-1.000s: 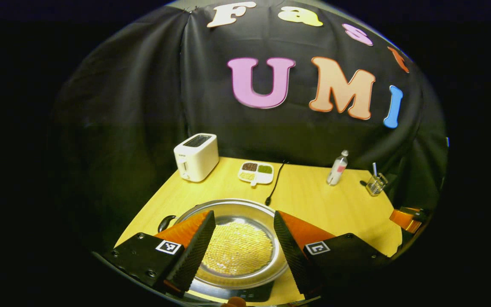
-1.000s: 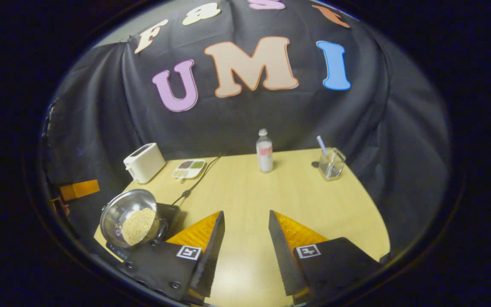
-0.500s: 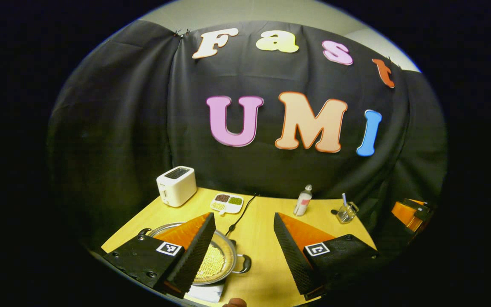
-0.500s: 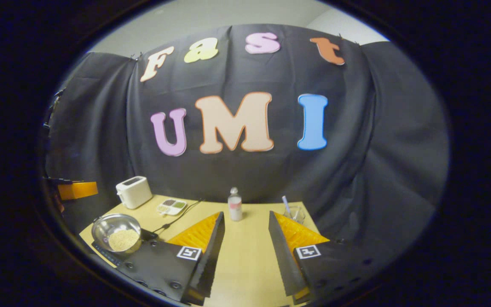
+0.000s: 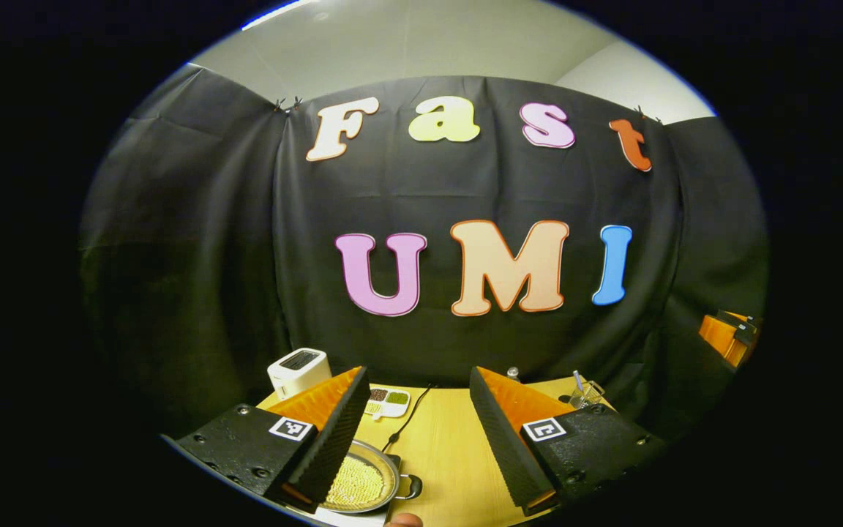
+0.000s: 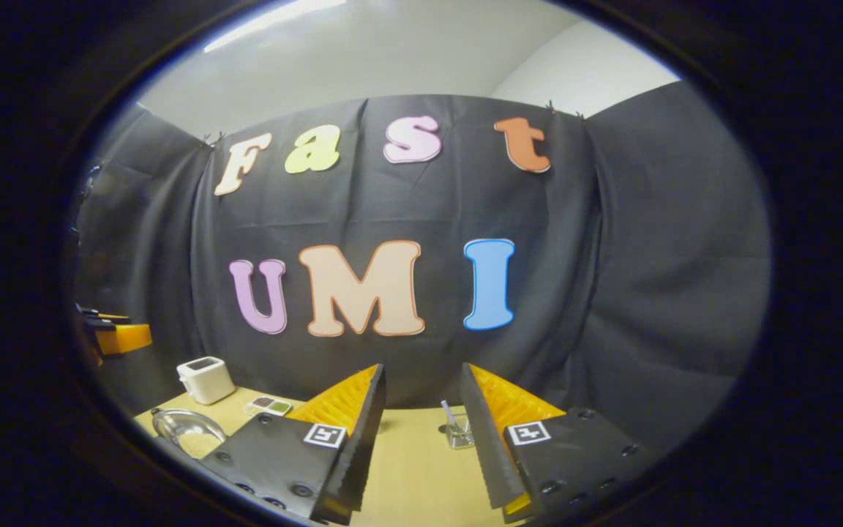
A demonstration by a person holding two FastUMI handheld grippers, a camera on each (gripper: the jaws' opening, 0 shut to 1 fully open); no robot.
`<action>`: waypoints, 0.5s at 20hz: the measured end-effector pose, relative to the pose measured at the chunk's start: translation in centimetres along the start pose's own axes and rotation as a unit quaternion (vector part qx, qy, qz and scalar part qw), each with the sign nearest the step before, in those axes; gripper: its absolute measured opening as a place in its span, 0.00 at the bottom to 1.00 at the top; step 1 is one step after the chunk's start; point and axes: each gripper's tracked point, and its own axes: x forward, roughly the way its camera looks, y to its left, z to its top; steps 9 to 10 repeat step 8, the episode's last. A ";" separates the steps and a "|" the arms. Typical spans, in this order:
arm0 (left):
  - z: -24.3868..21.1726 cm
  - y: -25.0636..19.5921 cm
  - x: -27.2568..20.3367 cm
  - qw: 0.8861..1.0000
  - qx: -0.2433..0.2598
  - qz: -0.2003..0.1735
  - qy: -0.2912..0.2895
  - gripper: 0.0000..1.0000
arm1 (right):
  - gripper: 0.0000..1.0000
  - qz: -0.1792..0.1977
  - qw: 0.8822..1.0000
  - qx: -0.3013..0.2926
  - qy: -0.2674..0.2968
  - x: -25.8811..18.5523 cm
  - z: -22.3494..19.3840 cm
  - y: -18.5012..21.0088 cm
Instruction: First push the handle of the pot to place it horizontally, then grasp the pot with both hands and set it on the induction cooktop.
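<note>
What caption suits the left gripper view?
Open left gripper raised above the wooden table, steel pot of grains below.

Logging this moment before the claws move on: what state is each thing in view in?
Pot: upright on the cooktop, holding yellowish grains, one black handle sticking out sideways.
Left claw: open, holding nothing.
Right claw: open, holding nothing.
Toaster: upright at the back of the table.
Divided dish: flat, compartments filled.
Glass cup: upright, stick leaning inside.
</note>
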 end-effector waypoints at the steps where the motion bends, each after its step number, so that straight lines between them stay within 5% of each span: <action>1: 0.6 -0.1 0.0 1.000 0.006 0.001 -0.008 0.85 | 0.60 -0.003 1.000 0.001 -0.004 -0.1 0.3 -0.2; 10: 2.2 -2.3 -1.1 0.999 0.028 -0.004 -0.047 0.89 | 0.60 -0.002 1.000 0.009 -0.018 -1.6 0.8 -0.1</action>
